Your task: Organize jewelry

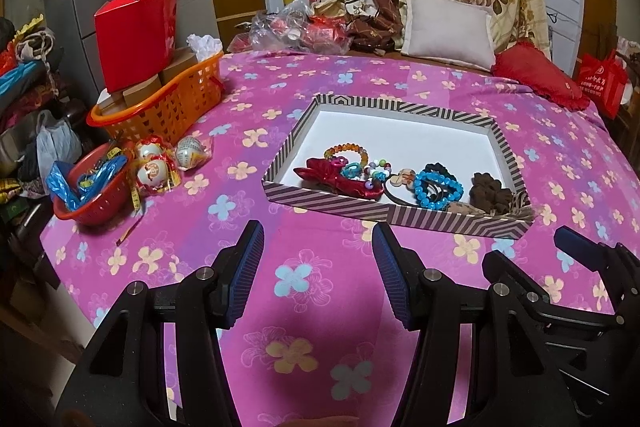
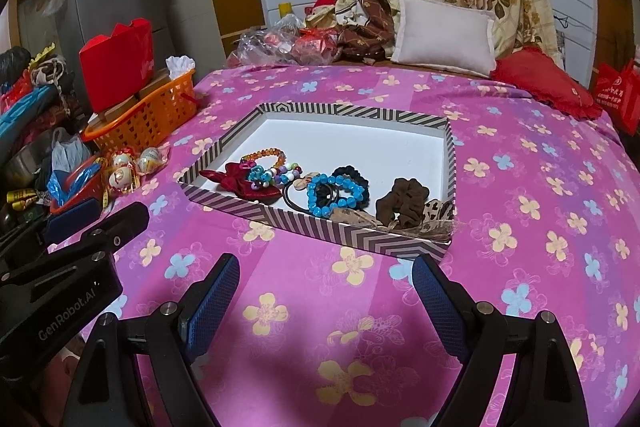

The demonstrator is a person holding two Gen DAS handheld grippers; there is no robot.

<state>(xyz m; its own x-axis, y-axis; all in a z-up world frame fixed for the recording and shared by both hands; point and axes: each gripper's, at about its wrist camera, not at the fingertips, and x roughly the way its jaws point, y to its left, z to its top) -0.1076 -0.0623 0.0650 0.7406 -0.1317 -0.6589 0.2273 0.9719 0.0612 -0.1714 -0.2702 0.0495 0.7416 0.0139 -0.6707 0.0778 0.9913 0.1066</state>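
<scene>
Right wrist view showed the right claw [image 2: 324, 291] spread and empty, nearer than the equally spread left claw [image 1: 318, 259] to the jewelry [image 2: 320, 187] lying straight ahead, strung crosswise along the striped tray's [image 2: 320, 227] near wall.

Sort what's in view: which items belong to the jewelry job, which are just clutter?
Job:
- striped tray
- blue bead bracelet
- amber bead bracelet
- red bow
- brown scrunchie
- left hand-held gripper, open
- right hand-held gripper, open

Clutter:
- orange basket
- red box
- red bowl
- white pillow
</scene>
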